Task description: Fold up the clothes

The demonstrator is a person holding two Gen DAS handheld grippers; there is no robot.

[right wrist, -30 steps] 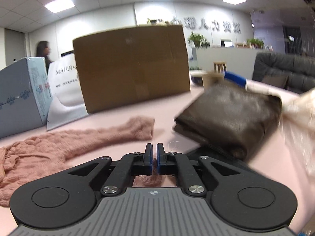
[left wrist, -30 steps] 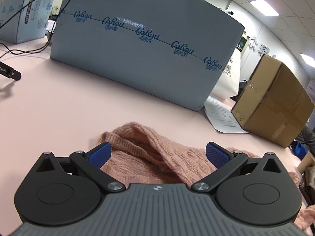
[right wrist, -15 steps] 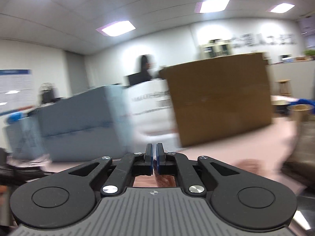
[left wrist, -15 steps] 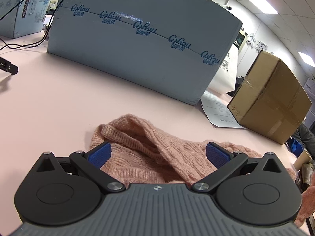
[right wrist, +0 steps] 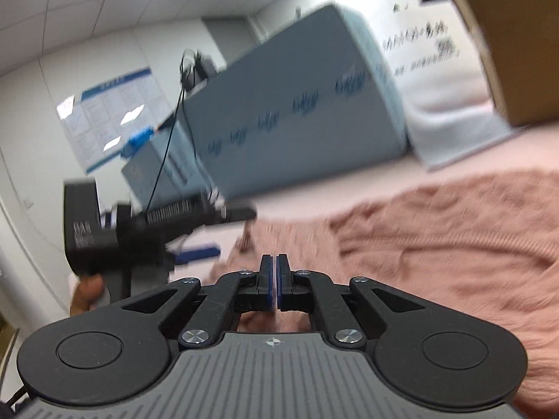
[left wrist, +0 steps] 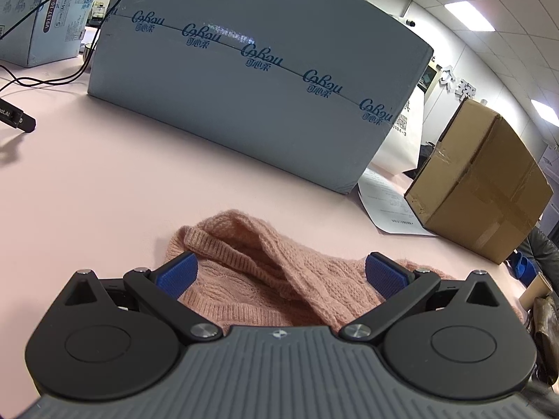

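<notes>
Left wrist: spread claw (left wrist: 281,272) over sweater (left wrist: 265,279)

Left wrist view: sweater (left wrist: 265,279) on the table (left wrist: 104,181), nearest the camera; large printed carton (left wrist: 251,87) behind it; cardboard box (left wrist: 482,181) to the right; paper sheet (left wrist: 387,209) between carton and box; smaller carton (left wrist: 38,10) far left.

Left hand-held gripper (left wrist: 281,272) tilted downward, jaws spread wide — right hand-held gripper (right wrist: 273,284) fully closed.
</notes>
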